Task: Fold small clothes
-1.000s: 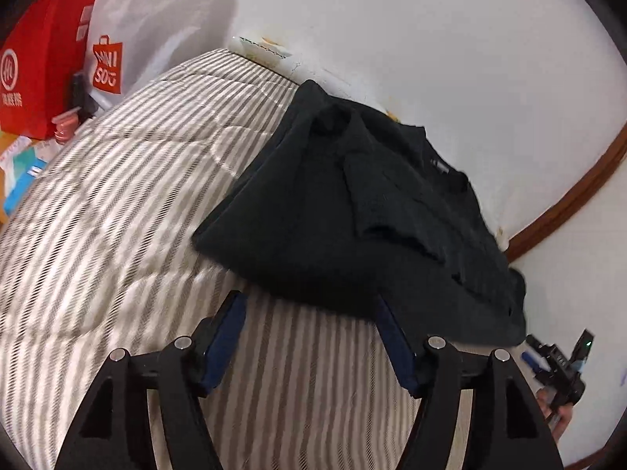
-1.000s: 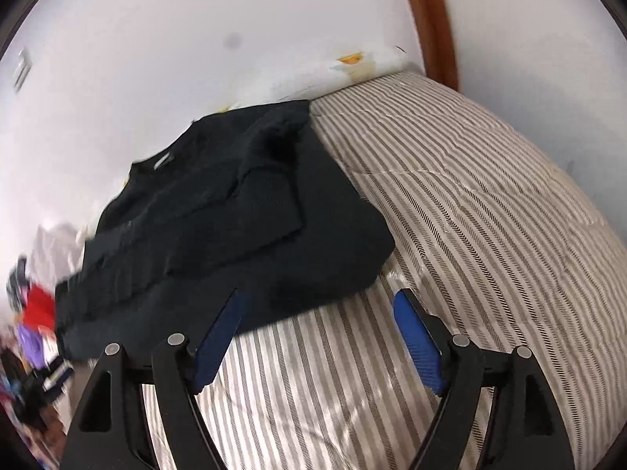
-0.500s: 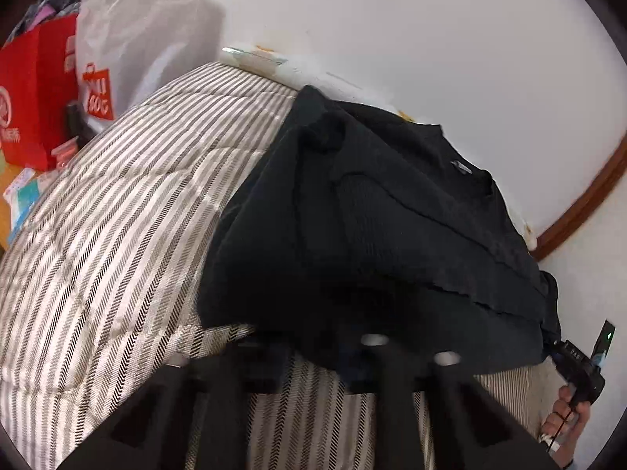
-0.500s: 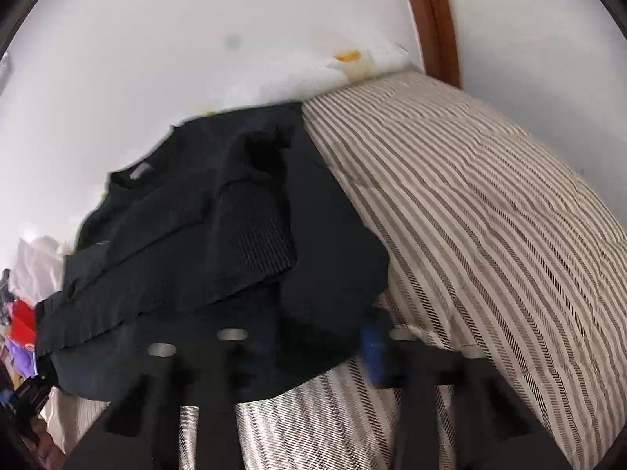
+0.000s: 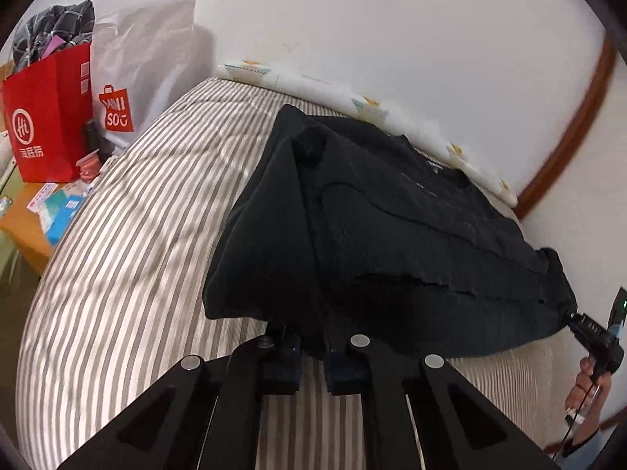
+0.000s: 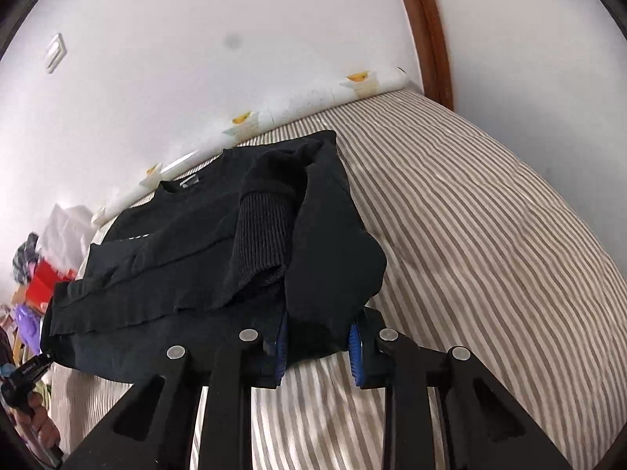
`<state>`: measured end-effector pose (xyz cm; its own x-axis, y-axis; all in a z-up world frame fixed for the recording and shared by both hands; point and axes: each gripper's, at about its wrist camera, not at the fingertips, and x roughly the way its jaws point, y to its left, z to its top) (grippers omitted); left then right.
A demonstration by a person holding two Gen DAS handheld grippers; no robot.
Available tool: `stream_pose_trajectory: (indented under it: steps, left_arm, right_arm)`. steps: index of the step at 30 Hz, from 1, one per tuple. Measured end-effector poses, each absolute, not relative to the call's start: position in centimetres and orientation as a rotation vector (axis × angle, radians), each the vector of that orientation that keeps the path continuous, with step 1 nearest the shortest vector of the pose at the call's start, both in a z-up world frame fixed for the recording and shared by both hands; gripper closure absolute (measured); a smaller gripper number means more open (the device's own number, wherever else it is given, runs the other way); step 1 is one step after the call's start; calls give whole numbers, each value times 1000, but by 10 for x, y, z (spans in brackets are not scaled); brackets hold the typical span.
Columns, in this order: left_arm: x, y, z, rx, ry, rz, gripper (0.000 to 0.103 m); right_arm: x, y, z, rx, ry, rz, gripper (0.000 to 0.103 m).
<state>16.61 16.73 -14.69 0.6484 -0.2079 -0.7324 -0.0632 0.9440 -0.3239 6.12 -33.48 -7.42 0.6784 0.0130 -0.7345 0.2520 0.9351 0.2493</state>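
A black sweater (image 5: 392,243) lies on the striped bed with its sleeves folded over its body; it also shows in the right wrist view (image 6: 219,250). My left gripper (image 5: 313,352) is shut on the sweater's near hem at one bottom corner and lifts that corner into a tented fold. My right gripper (image 6: 319,340) grips the hem at the other bottom corner, its blue pads (image 6: 354,346) pressed on bunched cloth. The right gripper also shows in the left wrist view (image 5: 595,337), and the left gripper in the right wrist view (image 6: 31,372).
The striped quilt (image 5: 129,258) covers the bed, with a white wall behind. A red bag (image 5: 43,117) and a white Miniso bag (image 5: 129,78) stand beside the bed on the left. A wooden door frame (image 6: 427,27) rises at the bed's far corner.
Both grippers moved forward onto the sweater's near hem and closed on it. The two bottom corners have lifted off the quilt.
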Motion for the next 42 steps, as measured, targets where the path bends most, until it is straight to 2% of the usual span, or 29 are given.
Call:
stream_pose_trajectory:
  steps: [7, 12, 19, 23, 24, 25, 26, 28, 30, 33, 42]
  left_arm:
    - [103, 157, -148, -288, 860, -98, 94]
    - [87, 152, -149, -222, 864, -86, 93]
    - [64, 156, -136, -199, 848, -131, 75]
    - [50, 152, -123, -210, 790, -194, 72]
    - [50, 150, -120, -219, 780, -218, 72]
    - [52, 148, -119, -223, 777, -229, 72]
    - [54, 145, -119, -225, 776, -237, 72]
    - [62, 136, -120, -220, 789, -247, 73]
    - [72, 129, -125, -217, 806, -253, 73]
    - [86, 123, -134, -223, 842, -256, 79]
    - [128, 111, -144, -171, 888, -222, 79]
  right_arm:
    - [-9, -332, -72, 286, 820, -148, 77]
    - [-26, -334, -78, 284, 856, -203, 70]
    - [-41, -309, -42, 121, 779, -272, 61]
    - [-37, -289, -37, 111, 756, -147, 61]
    - [-32, -283, -41, 105, 766, -119, 62]
    - [-25, -275, -48, 101, 786, -92, 70]
    - [-21, -270, -55, 100, 807, -73, 84]
    - [-10, -259, -70, 94, 852, -42, 93]
    - [-4, -254, -83, 80, 878, -49, 93]
    - [5, -254, -96, 92, 907, -63, 93]
    - [19, -256, -98, 97, 904, -71, 96]
